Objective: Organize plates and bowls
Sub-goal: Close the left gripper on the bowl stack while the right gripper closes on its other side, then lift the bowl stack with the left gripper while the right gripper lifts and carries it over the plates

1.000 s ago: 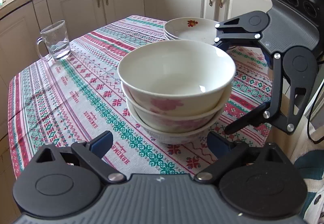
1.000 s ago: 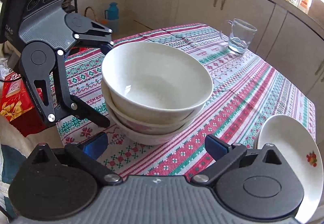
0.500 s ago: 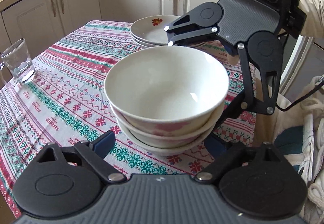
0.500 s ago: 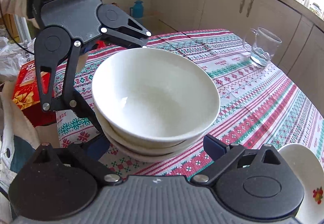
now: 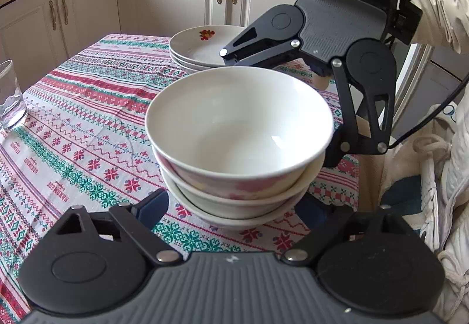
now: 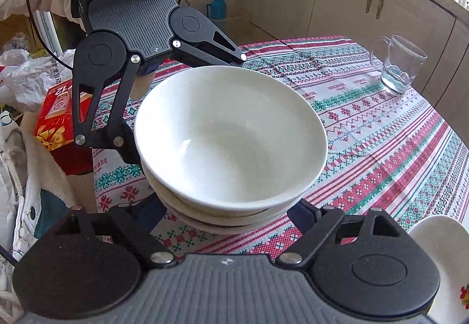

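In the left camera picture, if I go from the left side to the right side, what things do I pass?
Glass → stack of bowls → the other tool, reaching round the bowls from the far side → the person's sleeve. The plates sit behind the bowls, so I left them out.

Three white bowls (image 5: 239,130) nested upright in one stack, pink floral print on outer walls, top bowl empty. Stack sits near the table's edge. Beyond it, apart: stack of shallow white plates (image 5: 202,50), red flower motif on top plate's inner face, also upright and empty.
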Tool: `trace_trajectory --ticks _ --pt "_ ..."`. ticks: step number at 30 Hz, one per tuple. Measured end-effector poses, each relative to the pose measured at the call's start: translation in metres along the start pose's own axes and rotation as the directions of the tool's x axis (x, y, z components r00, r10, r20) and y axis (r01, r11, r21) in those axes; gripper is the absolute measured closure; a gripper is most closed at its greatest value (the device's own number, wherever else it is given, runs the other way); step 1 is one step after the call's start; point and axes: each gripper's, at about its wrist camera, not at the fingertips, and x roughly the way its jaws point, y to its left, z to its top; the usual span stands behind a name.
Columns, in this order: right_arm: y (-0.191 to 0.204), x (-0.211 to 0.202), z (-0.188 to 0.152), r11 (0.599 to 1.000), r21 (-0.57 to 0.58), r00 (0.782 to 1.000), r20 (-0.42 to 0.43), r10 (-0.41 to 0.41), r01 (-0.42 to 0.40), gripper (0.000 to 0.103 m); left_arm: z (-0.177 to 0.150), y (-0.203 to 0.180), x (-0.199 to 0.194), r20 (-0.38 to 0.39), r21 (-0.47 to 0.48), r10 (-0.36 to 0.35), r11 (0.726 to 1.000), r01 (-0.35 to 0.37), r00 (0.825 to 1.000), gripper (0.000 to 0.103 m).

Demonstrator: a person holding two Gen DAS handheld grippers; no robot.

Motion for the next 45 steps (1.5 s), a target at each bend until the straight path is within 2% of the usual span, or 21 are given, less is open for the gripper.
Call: trace_trajectory --ticks 3,16,33,39,45 --pt "0.0 0.0 0.001 1.0 -0.001 1.0 -0.01 0.001 -0.001 0.012 -0.001 0.001 -0.001 0.007 0.002 -0.018 1.0 0.018 1.0 0.015" --pt "-0.003 0.001 0.005 1.0 -0.017 0.999 -0.041 0.018 -0.019 0.012 -0.001 -0.001 -0.001 0.022 0.051 -0.043 0.998 0.042 0.999 0.015" --pt "-0.001 0.0 0.006 1.0 -0.011 0.999 -0.048 0.025 -0.026 0.012 0.002 -0.004 -0.001 0.01 0.046 -0.037 0.998 0.037 0.999 0.016" --pt "-0.002 -0.012 0.005 1.0 -0.014 0.999 -0.044 0.022 -0.023 0.012 0.016 -0.01 -0.002 0.015 0.045 -0.028 0.999 0.027 1.0 0.016" --pt "-0.011 -0.039 0.001 1.0 -0.023 0.999 -0.036 -0.011 0.01 0.012 0.048 -0.013 0.005 0.026 0.08 -0.022 0.997 0.02 0.999 0.016"
